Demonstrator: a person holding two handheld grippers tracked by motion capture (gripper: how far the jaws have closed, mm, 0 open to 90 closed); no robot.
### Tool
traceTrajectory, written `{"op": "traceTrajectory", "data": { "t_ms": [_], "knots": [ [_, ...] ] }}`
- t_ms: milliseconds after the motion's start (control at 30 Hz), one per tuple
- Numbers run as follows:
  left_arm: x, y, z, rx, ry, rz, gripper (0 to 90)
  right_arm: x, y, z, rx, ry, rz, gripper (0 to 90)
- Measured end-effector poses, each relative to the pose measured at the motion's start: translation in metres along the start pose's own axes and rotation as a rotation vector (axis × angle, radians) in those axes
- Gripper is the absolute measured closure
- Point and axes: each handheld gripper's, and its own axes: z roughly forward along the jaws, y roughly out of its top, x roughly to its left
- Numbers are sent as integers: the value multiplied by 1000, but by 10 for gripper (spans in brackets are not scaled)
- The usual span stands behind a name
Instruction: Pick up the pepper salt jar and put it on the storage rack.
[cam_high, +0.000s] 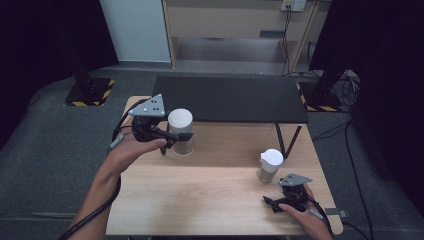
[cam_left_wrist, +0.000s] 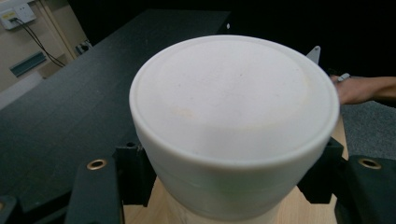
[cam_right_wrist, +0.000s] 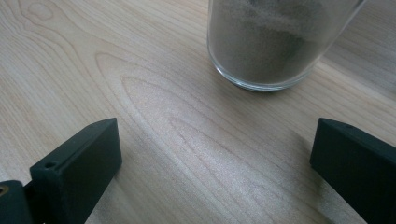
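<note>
Left gripper (cam_high: 172, 137), fingers (cam_left_wrist: 133, 175) clamped on the upright white-lidded cup (cam_high: 180, 131) above the bench (cam_high: 210, 190); right gripper (cam_high: 278, 204) rests wide open, empty, its lidded glass (cam_high: 270, 165) just ahead.

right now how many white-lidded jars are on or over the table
2. One white-lidded jar sits at the far left, clamped in the left gripper. The other jar stands on the wooden table near the right, just ahead of the open right gripper. None looks hidden.
</note>
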Motion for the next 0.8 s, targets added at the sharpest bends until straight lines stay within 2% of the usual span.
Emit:
{"op": "traceTrajectory", "data": {
  "t_ms": [67,300,467,567,800],
  "knots": [
    [4,9,-1,1,2,3,336,0,0,0,0,-1,1,27],
    [17,23,-2,-1,10,-7,336,0,0,0,0,-2,2,28],
    [22,27,-1,-1,23,-14,336,1,0,0,-1,-3,2,28],
    [26,31,3,19,32,-14,336,1,0,0,-1,-3,3,28],
    [35,35,11,32,29,-23,336,1,0,0,-1,-5,3,28]
  ]
}}
